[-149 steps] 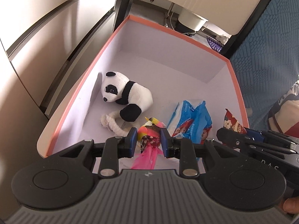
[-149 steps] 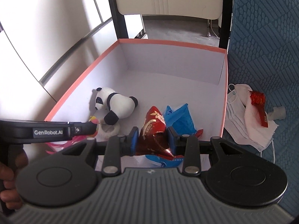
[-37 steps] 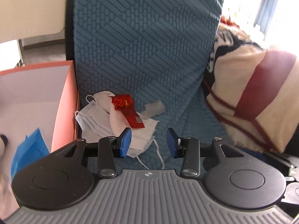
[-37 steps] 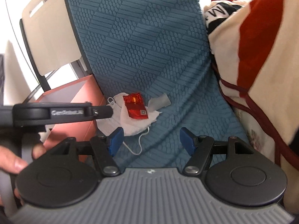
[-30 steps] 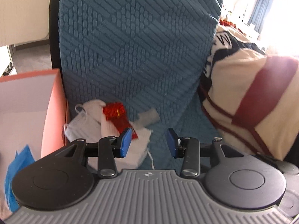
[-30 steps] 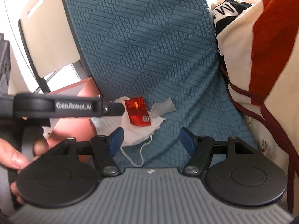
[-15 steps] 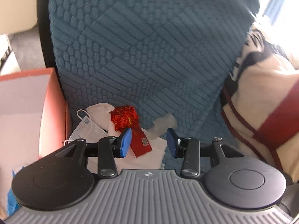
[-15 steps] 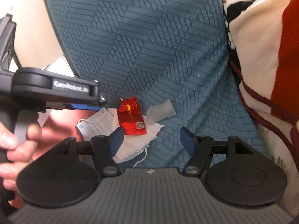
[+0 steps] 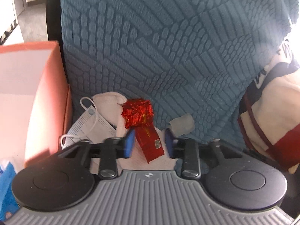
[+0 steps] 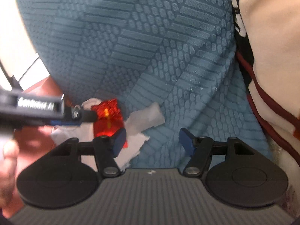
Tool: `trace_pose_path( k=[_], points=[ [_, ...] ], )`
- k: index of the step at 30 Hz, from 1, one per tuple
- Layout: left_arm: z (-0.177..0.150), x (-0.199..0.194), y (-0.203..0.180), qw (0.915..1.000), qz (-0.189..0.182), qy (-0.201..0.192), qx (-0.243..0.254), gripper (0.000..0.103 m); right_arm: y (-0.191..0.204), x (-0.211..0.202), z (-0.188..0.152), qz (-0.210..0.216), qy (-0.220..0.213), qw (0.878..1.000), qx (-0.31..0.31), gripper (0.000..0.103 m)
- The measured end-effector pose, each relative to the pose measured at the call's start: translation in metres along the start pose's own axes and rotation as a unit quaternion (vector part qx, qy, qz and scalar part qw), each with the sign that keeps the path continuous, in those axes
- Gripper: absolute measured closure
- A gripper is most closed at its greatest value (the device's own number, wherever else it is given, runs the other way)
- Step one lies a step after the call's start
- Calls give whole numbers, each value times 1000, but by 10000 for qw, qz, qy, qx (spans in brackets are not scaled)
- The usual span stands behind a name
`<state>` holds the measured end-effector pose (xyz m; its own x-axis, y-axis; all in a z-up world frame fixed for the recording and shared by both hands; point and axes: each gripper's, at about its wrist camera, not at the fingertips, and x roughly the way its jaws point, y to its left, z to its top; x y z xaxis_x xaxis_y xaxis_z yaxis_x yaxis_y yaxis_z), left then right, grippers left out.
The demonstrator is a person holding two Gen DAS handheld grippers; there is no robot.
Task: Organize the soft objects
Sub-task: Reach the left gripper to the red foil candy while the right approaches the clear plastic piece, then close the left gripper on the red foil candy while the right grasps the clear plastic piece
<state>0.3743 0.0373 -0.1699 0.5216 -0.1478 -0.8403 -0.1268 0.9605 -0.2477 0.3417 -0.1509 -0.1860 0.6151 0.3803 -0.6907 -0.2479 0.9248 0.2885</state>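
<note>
A crumpled red foil wrapper (image 9: 139, 112) lies on a white cloth (image 9: 110, 101) and a face mask (image 9: 90, 123) on the blue textured cover, just right of the orange box (image 9: 46, 97). My left gripper (image 9: 149, 142) straddles the wrapper's flat lower end. Its jaws are closing, and a thin gap still shows at each pad. In the right wrist view the same wrapper (image 10: 108, 118) sits left of centre, with one of the left gripper's fingers (image 10: 86, 116) beside it. My right gripper (image 10: 152, 140) is open over bare blue cover, just below a small white scrap (image 10: 146, 118).
A cream and red blanket (image 9: 271, 112) is bunched at the right. A blue packet (image 9: 5, 183) shows inside the box at the lower left. A hand (image 10: 9, 150) holds the left gripper. The blue cover (image 10: 150, 46) rises steeply behind the pile.
Both grippers have come down and closer to the pile. The left jaws have narrowed and now flank the red wrapper's lower end. The right jaws stay wide.
</note>
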Motion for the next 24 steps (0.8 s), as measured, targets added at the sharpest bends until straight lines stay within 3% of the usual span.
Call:
trace_pose_path(
  k=[3, 10, 15, 17, 24],
  points=[
    [-3, 6, -1, 10000, 27, 38, -31, 80, -8, 14, 7, 106, 99, 9996, 250, 41],
    [-10, 20, -1, 9994, 297, 89, -148, 80, -20, 32, 18, 486, 128, 9946, 904, 41],
    [-12, 27, 1, 9985, 459, 209, -231, 78, -9, 44, 22, 256, 212, 9976, 608, 41],
    [-14, 28, 1, 9980, 530, 247, -237, 70, -4, 50, 23, 204, 294, 9979, 544, 41],
    [-15, 24, -3, 9985, 542, 49, -55, 70, 4, 63, 23, 70, 362, 9991, 218, 41]
  ],
)
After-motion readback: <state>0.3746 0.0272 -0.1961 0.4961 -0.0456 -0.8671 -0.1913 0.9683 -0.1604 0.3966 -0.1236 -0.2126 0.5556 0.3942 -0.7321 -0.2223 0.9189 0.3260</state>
